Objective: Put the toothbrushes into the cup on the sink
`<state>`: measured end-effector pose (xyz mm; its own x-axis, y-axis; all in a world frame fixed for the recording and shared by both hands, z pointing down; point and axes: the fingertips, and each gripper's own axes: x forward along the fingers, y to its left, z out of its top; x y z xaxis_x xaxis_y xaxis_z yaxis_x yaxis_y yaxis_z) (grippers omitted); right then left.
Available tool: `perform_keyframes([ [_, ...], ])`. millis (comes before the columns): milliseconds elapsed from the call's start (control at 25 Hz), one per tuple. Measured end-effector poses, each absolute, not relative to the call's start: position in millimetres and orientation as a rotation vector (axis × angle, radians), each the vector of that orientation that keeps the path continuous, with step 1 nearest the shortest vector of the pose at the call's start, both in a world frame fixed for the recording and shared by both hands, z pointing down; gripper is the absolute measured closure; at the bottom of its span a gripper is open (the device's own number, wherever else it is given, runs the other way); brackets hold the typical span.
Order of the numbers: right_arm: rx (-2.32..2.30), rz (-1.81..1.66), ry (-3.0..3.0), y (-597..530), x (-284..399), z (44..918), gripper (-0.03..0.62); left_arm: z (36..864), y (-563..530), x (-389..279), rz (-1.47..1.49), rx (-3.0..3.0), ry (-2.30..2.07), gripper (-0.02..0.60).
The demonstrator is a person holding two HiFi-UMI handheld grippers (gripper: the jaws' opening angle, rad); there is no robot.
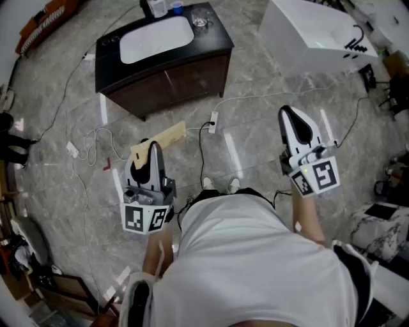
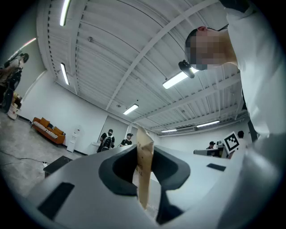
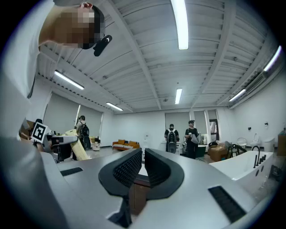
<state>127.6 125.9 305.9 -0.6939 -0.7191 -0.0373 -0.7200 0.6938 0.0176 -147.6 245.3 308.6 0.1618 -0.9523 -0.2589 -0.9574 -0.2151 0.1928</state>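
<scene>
A flat tan cardboard packet (image 1: 160,139) sticks out forward from my left gripper (image 1: 153,151), whose jaws are shut on it. In the left gripper view the packet (image 2: 144,156) stands edge-on between the dark pads, pointing up toward the ceiling. My right gripper (image 1: 292,116) is held at the right, shut and with nothing in it; in the right gripper view its ribbed pads (image 3: 127,170) almost touch. The black sink cabinet (image 1: 211,45) with a white basin stands far ahead on the floor. A clear cup (image 1: 200,23) sits on its counter right of the basin. Both grippers are well short of the sink.
A white bathtub (image 1: 313,32) stands at the upper right. Cables and a power strip (image 1: 213,119) lie on the marble floor between me and the sink. An orange sofa (image 1: 48,19) is at the upper left. Several people stand in the background of both gripper views.
</scene>
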Motion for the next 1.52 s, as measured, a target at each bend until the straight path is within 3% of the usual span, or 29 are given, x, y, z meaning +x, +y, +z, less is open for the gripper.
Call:
perform_keyframes([
  [1520,-1.237,0.046,2.878,146.9,89.2,310.4,0.545,334.9,243.7,-179.4,0.571,-2.475,1.913,0.508],
])
